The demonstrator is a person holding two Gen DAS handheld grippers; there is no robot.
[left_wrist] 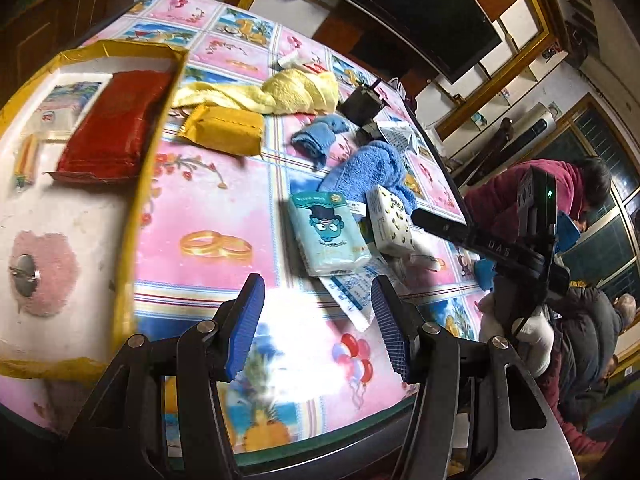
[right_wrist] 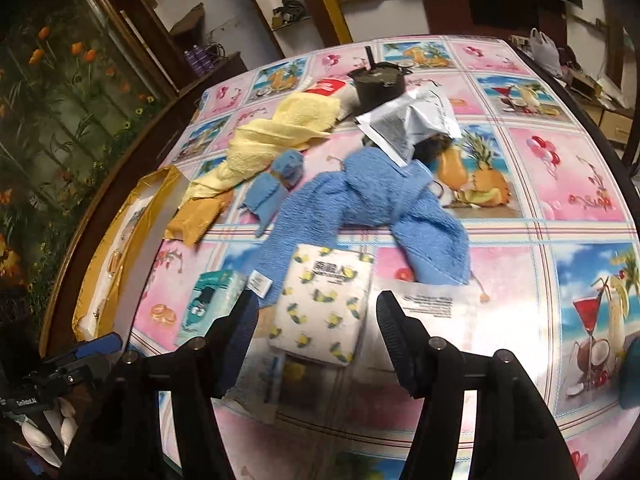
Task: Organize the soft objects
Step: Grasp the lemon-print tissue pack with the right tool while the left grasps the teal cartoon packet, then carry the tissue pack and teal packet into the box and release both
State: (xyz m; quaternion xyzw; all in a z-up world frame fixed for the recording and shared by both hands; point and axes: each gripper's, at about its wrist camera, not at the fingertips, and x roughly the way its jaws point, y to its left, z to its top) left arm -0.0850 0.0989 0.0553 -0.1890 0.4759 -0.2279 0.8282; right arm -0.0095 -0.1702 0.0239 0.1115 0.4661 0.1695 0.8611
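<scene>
A white tissue pack with lemon print (right_wrist: 320, 308) lies flat on the pink patterned tablecloth, in the gap between the fingers of my right gripper (right_wrist: 318, 330), which is open and clear of it on both sides. A teal tissue pack (right_wrist: 208, 304) lies just to its left. Behind them sprawl a large blue towel (right_wrist: 372, 204), a small blue cloth (right_wrist: 272, 192) and a yellow towel (right_wrist: 280, 128). My left gripper (left_wrist: 318, 324) hovers open over bare cloth, with the teal pack (left_wrist: 326, 236) ahead. A yellow-rimmed box (left_wrist: 156, 132) at left holds a red pack (left_wrist: 108, 136); a gold pack (left_wrist: 224, 128) lies beside it.
A black pot with a straw (right_wrist: 378, 80) and a silver foil pouch (right_wrist: 408, 120) stand behind the blue towel. Printed paper sheets (right_wrist: 432, 304) lie under the packs. People sit past the table's right edge (left_wrist: 440, 160). A white plastic bag (right_wrist: 542, 50) rests beyond the far corner.
</scene>
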